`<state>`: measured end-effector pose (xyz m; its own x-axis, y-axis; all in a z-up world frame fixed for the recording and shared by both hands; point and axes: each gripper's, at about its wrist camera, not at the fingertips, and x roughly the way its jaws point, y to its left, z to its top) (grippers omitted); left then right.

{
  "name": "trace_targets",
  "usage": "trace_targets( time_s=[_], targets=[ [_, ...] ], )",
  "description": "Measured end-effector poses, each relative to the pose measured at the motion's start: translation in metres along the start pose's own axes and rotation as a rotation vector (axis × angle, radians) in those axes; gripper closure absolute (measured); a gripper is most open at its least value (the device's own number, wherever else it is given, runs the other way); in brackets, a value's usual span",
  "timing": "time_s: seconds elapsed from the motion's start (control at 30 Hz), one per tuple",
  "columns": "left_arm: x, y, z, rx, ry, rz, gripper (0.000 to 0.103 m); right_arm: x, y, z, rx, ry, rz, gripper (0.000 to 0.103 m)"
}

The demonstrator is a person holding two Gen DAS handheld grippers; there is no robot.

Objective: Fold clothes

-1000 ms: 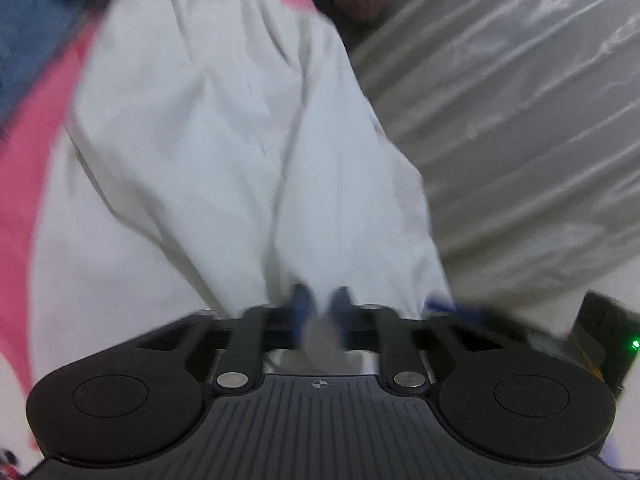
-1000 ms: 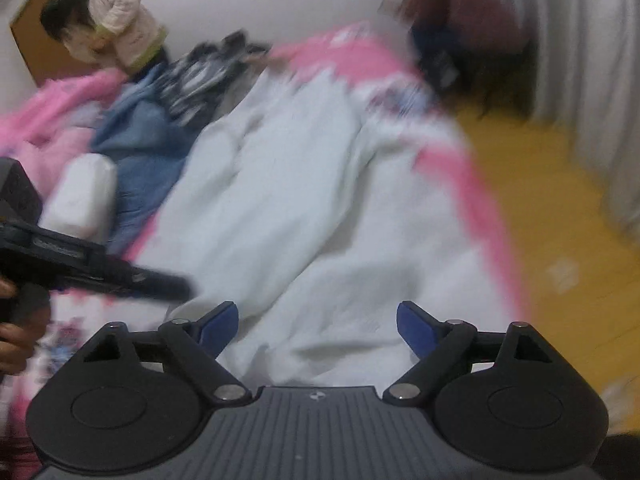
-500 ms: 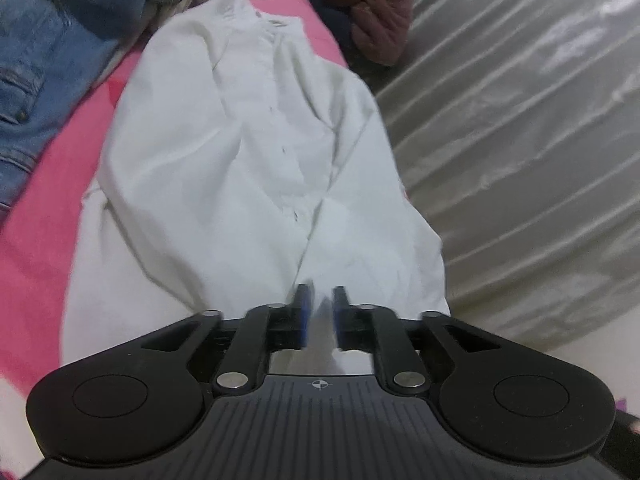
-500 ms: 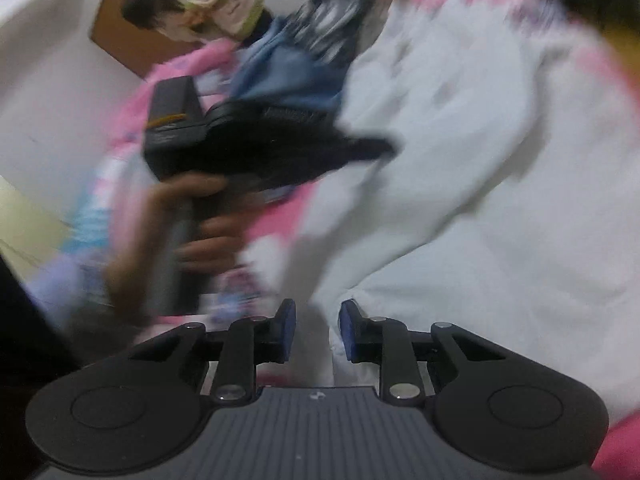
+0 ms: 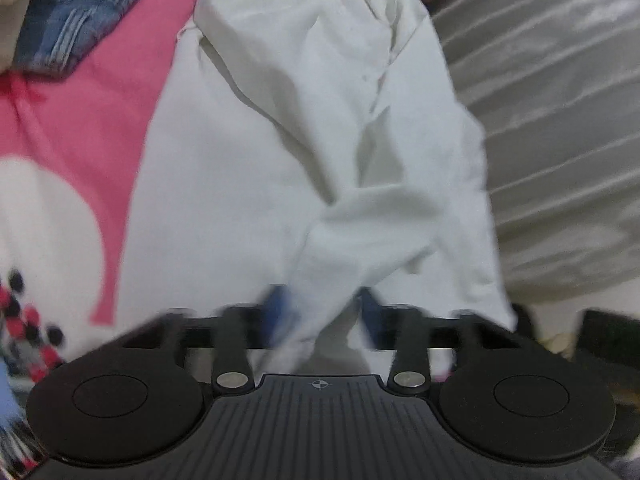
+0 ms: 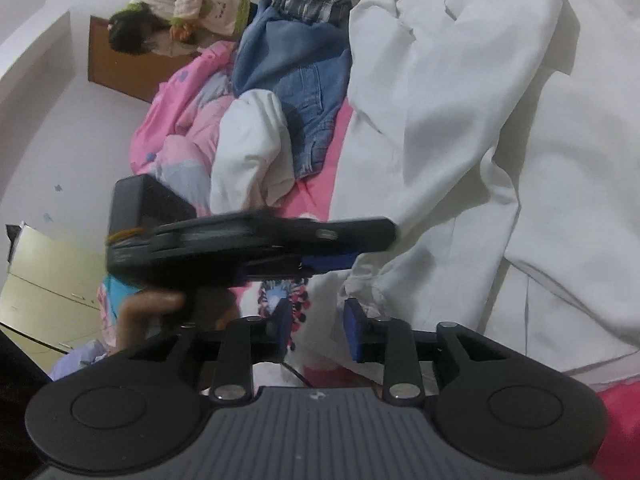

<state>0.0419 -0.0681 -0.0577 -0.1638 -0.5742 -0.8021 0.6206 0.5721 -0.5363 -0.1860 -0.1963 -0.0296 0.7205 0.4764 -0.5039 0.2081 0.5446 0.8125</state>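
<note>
A white shirt lies spread on a pink bed sheet. In the left wrist view a bunched fold of it runs down between the blue pads of my left gripper, whose jaws are closing on the cloth. The right wrist view shows that left gripper from the side, pinching the shirt at a sleeve end, with a hand under it. My right gripper sits just below the crumpled cuff. Its jaws are opening, with only patterned sheet showing between them.
Blue jeans and a rolled white garment lie left of the shirt, with a pink quilt beyond. A person stands by the far wall. A silvery pleated curtain runs along the shirt's right side.
The left gripper has dropped closer to the shirt and now has a thicker bunch of cloth between its pads. The right gripper went from wide to narrow and swung left towards the left gripper.
</note>
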Motion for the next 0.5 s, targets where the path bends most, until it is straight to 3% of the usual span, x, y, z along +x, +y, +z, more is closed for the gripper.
trace_targets(
  time_s=[0.03,0.07,0.17,0.27,0.43,0.5],
  targets=[
    [-0.001,-0.002,0.001,0.028,-0.010,0.040,0.101,-0.003,0.000,0.000,-0.012,-0.005,-0.013,0.061],
    [-0.006,-0.004,0.002,0.057,-0.026,0.068,0.103,-0.007,0.001,0.001,-0.029,-0.018,-0.033,0.058],
    [-0.033,-0.004,0.004,0.053,-0.118,0.016,0.103,-0.018,0.000,0.005,-0.075,-0.075,-0.116,0.051],
    [-0.064,-0.010,0.004,0.061,-0.256,0.039,0.103,-0.020,-0.007,0.012,-0.088,-0.105,-0.191,0.049],
    [-0.116,-0.044,0.010,0.211,-0.478,0.086,0.103,-0.016,-0.021,0.025,-0.022,-0.103,-0.134,0.048],
    [-0.128,-0.071,0.009,0.368,-0.559,0.148,0.103,-0.019,-0.024,0.030,-0.004,-0.114,-0.092,0.048]
  ],
)
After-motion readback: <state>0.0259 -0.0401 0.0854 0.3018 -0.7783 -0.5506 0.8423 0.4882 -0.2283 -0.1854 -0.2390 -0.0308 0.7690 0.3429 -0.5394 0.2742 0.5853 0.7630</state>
